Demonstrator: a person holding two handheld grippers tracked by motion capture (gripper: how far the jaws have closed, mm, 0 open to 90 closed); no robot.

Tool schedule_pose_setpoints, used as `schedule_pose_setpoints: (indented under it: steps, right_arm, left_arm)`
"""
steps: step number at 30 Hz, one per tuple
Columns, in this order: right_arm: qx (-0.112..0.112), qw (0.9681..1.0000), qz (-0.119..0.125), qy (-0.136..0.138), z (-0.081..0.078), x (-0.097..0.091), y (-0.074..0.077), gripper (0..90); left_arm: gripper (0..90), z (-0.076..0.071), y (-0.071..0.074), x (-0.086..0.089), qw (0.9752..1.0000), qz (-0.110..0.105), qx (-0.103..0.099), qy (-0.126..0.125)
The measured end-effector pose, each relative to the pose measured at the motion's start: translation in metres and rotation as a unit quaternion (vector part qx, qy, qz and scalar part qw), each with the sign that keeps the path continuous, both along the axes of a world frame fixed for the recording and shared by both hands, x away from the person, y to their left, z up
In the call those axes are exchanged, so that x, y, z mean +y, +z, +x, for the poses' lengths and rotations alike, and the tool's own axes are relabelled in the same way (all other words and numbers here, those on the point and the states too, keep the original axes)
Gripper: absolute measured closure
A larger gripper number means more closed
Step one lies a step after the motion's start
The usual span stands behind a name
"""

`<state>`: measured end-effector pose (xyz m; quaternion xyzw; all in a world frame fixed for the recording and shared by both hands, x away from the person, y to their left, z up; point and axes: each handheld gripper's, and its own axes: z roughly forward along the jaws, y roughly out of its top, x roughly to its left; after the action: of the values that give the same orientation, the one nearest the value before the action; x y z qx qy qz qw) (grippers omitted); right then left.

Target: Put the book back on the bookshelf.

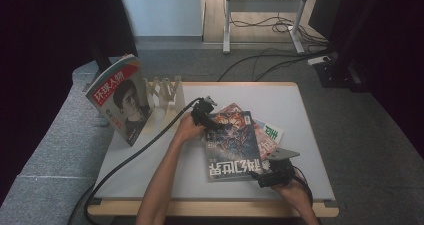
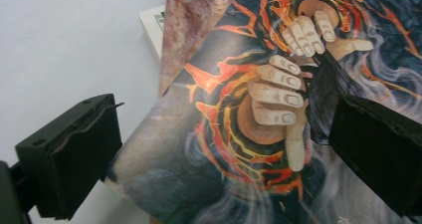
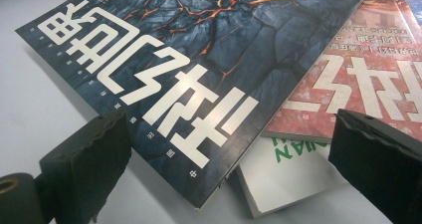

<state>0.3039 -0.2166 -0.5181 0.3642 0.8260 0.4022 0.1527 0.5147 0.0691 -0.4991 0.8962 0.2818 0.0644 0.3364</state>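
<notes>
My left gripper (image 2: pixel 219 149) has its two black jaws spread wide, one at eight o'clock, one at four o'clock. Between them lies a dark magazine (image 2: pixel 259 124) whose cover shows painted hands amid orange swirls. A reddish magazine (image 2: pixel 186 30) peeks out at twelve o'clock, on the white table (image 2: pixel 64 40).

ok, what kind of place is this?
Probably a lab or office data-collection corner: a white table on grey carpet, loose floor cables, a metal desk frame behind, magazines beside a wooden rack.
</notes>
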Motion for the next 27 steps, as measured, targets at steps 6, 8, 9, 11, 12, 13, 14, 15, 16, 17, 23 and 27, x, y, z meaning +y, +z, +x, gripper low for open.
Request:
schedule_pose_setpoints:
  steps: [6, 8, 9, 11, 12, 13, 14, 15, 16, 17, 23, 27]
  right_arm:
    - [0.0, 1.0, -0.001, -0.001, 0.0, -0.001, -0.001, 2.5]
    - [-0.001, 1.0, -0.003, -0.002, 0.0, -0.001, -0.001, 2.5]
    - [-0.002, 1.0, -0.004, -0.004, 0.0, -0.002, 0.0, 2.5]
    - [-0.004, 0.9999, -0.006, -0.008, 0.0, -0.003, 0.0, 2.5]
    - [-0.005, 0.9999, -0.007, -0.009, 0.0, -0.004, 0.0, 2.5]
    - [-0.005, 0.9999, -0.006, -0.01, 0.001, -0.005, 0.0, 2.4]
    - [-0.005, 0.9999, -0.007, -0.012, 0.001, -0.006, 0.0, 2.4]
    - [-0.005, 0.9999, -0.007, -0.014, 0.001, -0.008, 0.0, 2.4]
    - [-0.006, 0.9998, -0.007, -0.017, 0.002, -0.009, 0.0, 2.4]
    - [-0.007, 0.9998, -0.007, -0.019, 0.002, -0.01, -0.001, 2.4]
    - [-0.009, 0.9994, -0.006, -0.033, 0.005, -0.018, 0.0, 2.4]
    - [-0.013, 0.9989, -0.01, -0.043, 0.008, -0.023, 0.001, 2.4]
  left_arm:
    - [0.1, -0.003, 0.0, 0.0, 1.0, 0.002, -0.005, 0.003]
    - [0.2, -0.003, 0.0, 0.001, 1.0, -0.002, -0.002, 0.007]
    - [0.2, -0.004, -0.001, 0.001, 0.9999, -0.005, 0.0, 0.009]
    - [0.2, -0.005, -0.001, 0.003, 0.9999, -0.007, 0.0, 0.011]
    - [0.2, -0.006, -0.001, 0.003, 0.9999, -0.008, -0.001, 0.013]
    - [0.1, -0.007, -0.001, 0.003, 0.9999, -0.006, -0.001, 0.015]
    - [0.1, -0.009, -0.001, 0.003, 0.9998, -0.005, -0.003, 0.017]
    - [0.2, -0.01, 0.0, 0.004, 0.9998, -0.002, -0.004, 0.018]
    - [0.2, -0.011, 0.0, 0.004, 0.9998, -0.002, -0.004, 0.019]
    - [0.2, -0.012, 0.0, 0.005, 0.9998, -0.001, -0.003, 0.019]
    - [0.2, -0.018, 0.001, 0.011, 0.9997, 0.003, 0.003, 0.025]
    - [0.0, -0.023, 0.001, 0.014, 0.9994, 0.005, 0.006, 0.033]
